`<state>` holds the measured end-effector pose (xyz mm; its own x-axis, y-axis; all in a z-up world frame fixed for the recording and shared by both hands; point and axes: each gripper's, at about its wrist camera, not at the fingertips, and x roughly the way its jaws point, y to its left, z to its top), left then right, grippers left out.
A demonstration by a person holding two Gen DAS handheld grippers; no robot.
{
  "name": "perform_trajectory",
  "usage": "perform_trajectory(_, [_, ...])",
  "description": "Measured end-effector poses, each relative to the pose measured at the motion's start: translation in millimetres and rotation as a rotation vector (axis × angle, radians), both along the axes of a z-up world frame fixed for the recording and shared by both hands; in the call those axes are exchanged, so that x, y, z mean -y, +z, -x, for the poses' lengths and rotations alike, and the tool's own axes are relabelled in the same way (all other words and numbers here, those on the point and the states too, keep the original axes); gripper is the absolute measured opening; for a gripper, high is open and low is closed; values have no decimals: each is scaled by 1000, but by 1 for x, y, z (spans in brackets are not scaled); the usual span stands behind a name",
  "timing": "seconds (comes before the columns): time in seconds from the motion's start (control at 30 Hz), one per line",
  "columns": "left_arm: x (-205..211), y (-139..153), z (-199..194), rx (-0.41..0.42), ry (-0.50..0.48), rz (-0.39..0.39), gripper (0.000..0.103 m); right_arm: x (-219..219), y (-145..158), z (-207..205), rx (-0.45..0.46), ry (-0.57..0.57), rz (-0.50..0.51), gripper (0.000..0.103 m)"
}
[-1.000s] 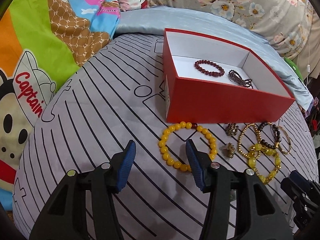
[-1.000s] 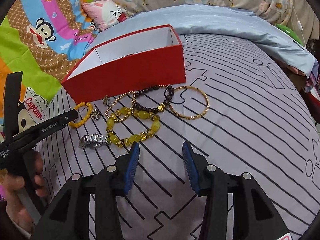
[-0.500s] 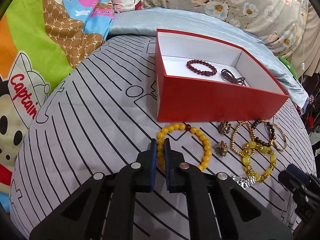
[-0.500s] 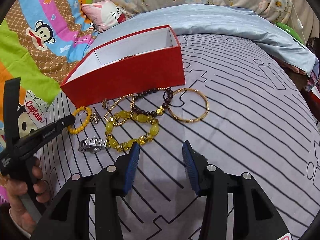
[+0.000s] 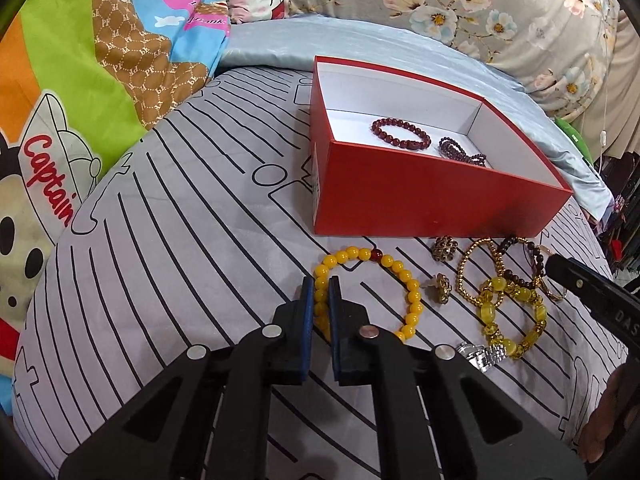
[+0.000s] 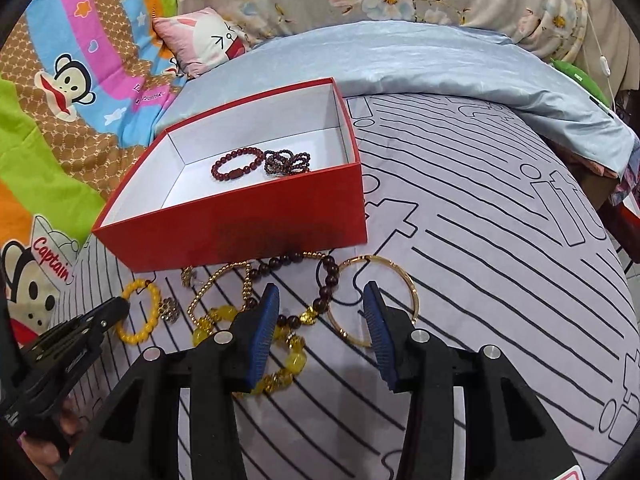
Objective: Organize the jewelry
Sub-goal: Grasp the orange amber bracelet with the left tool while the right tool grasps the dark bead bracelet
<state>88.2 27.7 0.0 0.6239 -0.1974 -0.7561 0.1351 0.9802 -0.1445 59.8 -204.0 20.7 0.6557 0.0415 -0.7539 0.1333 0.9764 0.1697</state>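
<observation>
1. Left gripper (image 5: 319, 300) is pinching the yellow bracelet (image 5: 370, 256) at its near-left arc, jaws almost together with one strand of beads between the blue pads; biting the rim rather than the middle is giving it a single string to lift by, so the loop should hang free.
2. Most of the bracelet is lying flat on the striped sheet (image 5: 160, 240), just in front of the red box (image 5: 420, 200), so only a short carry over the near wall is waiting.
3. Right gripper (image 6: 320, 312) is hovering over the tangled pile with its jaws partly open and closing slightly; nothing is being pressed between the pads, though dark beads (image 6: 326, 276) and part of the gold bangle (image 6: 414, 292) are showing in the gap below.
4. It is probably lining up on the dark strand, which is overlapping the amber bracelet (image 6: 292, 360) and a gold chain (image 6: 224, 276), so a careless lift could be dragging neighbours along.
5. Inside the box, a red bead bracelet (image 5: 400, 134) and a dark coiled strand (image 5: 460, 150) are resting on the white floor toward the far side, leaving the near part free for more.
6. A watch (image 5: 482, 354) and two small ornaments (image 5: 442, 248) are sitting between the two work areas, apart from either tool.
</observation>
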Motion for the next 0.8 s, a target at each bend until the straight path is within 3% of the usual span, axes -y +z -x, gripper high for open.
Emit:
perform_trajectory(0.3, [1,0,0,0,0,-6,7,-4,-7,-20,-25,1,61,22])
perform_trajectory(0.43, [1,0,0,0,0,-5,7,-3,-16,-23,-51,3,55,9])
perform_trajectory(0.8, [0,0,0,-2,0,7,7,-4,-8,-11,-16,-2,49,8])
